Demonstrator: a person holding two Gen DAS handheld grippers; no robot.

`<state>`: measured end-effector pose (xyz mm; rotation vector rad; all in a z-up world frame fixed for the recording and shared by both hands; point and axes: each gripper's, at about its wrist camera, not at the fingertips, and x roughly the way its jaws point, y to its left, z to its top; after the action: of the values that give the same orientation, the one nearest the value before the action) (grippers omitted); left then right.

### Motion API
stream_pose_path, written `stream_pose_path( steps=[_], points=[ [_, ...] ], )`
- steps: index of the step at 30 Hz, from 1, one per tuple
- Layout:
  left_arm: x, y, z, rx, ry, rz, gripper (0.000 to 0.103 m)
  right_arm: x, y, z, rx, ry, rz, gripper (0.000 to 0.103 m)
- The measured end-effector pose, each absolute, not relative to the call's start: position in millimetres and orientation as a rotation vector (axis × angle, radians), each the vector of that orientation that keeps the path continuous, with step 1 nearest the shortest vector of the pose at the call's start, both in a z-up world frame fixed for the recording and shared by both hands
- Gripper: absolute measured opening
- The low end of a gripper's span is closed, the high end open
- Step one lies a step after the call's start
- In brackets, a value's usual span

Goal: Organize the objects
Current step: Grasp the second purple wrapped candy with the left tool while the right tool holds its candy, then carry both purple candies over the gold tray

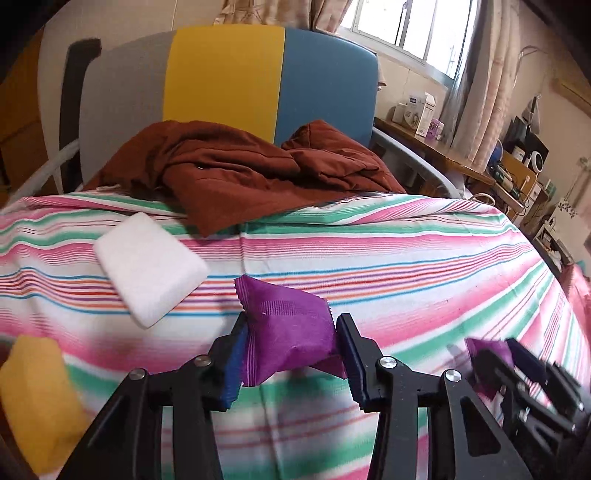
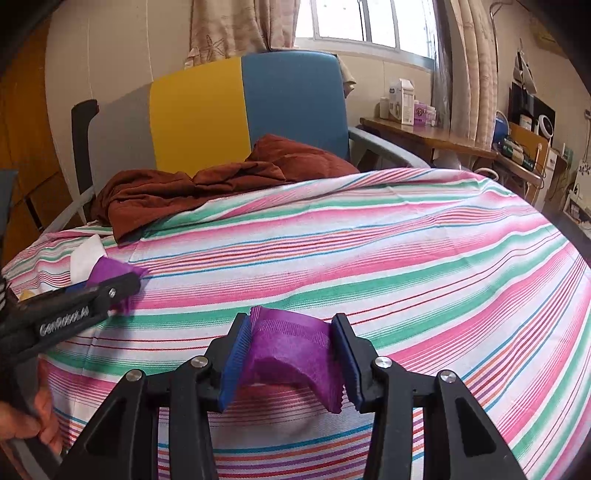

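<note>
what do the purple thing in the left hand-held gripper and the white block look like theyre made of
Purple pouch: probably woven fabric, matte, with ribbed weave, zigzag-cut edges, and it creases between the pads. White block: likely foam or sponge, with a soft fuzzy matte surface and rounded corners.

Each camera rides low on its gripper, looking forward and down along the jaws, close over the striped bed (image 1: 406, 258). Both face the far edge, where the headboard (image 2: 258, 110) and window (image 2: 354, 22) stand. They share the bedspread, the brown cloth (image 1: 240, 173) and each other's gripper.
</note>
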<state>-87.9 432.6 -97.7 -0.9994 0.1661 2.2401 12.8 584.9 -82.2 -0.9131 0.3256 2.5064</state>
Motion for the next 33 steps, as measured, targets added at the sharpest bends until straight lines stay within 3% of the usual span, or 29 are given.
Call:
stream_pose_path(
  steps=[10, 33],
  points=[
    [-44.6, 418.2, -85.9, -0.860, 0.265, 2.233, 0.046, 25.1, 565.7, -69.2, -0.838, 0.242, 2.536, 0.046],
    [32.9, 329.2, -51.6, -0.786, 0.162, 2.188, 0.046, 83.2, 498.1, -55.2, -0.887, 0.347, 2.618, 0.045]
  ],
)
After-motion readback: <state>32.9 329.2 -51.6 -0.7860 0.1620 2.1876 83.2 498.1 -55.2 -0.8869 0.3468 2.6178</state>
